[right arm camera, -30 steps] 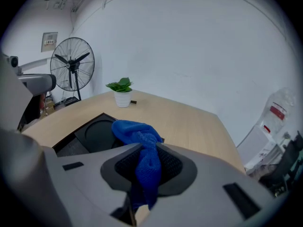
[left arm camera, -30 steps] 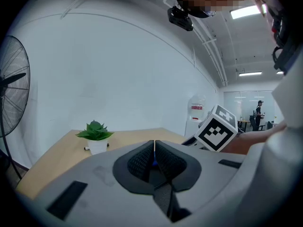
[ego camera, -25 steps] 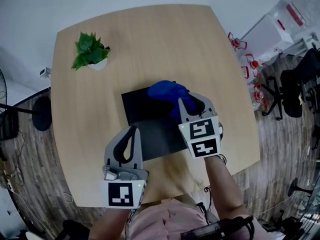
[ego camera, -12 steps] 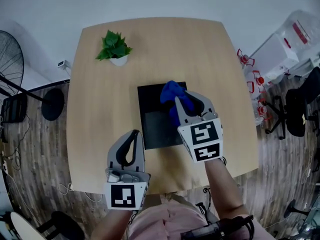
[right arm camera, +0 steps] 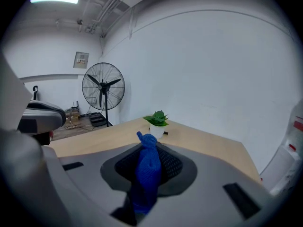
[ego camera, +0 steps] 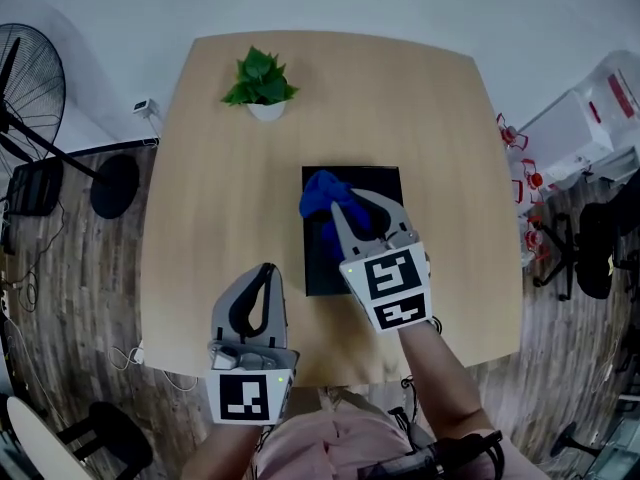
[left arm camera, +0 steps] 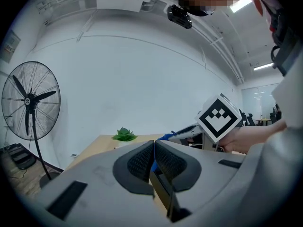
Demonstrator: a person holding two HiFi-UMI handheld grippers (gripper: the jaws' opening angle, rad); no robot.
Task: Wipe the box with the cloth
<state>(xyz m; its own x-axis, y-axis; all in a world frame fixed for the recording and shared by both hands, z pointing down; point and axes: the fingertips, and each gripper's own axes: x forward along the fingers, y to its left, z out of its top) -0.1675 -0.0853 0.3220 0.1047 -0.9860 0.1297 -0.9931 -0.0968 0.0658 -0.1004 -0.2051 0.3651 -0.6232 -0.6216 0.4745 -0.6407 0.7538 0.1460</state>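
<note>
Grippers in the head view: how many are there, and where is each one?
2. The left gripper is near the table's front edge, jaws together and empty. The right gripper is over the black box, shut on the blue cloth. None seems hidden.

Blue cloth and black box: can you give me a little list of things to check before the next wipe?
1. Cloth gripped: ok. The right gripper has its jaws shut on the blue cloth.
2. Cloth over the box: ok. In the head view it sits over the box's left part; whether it presses down, cannot tell.
3. Left gripper out of the way: ok. Its jaws are together with nothing between them, and it is near the table's front edge, left of the box.
4. Plant safe: ok. It stands at the far edge of the table, apart from the box.
5. Box held steady: not ok. No gripper holds it, so it may slide.
</note>
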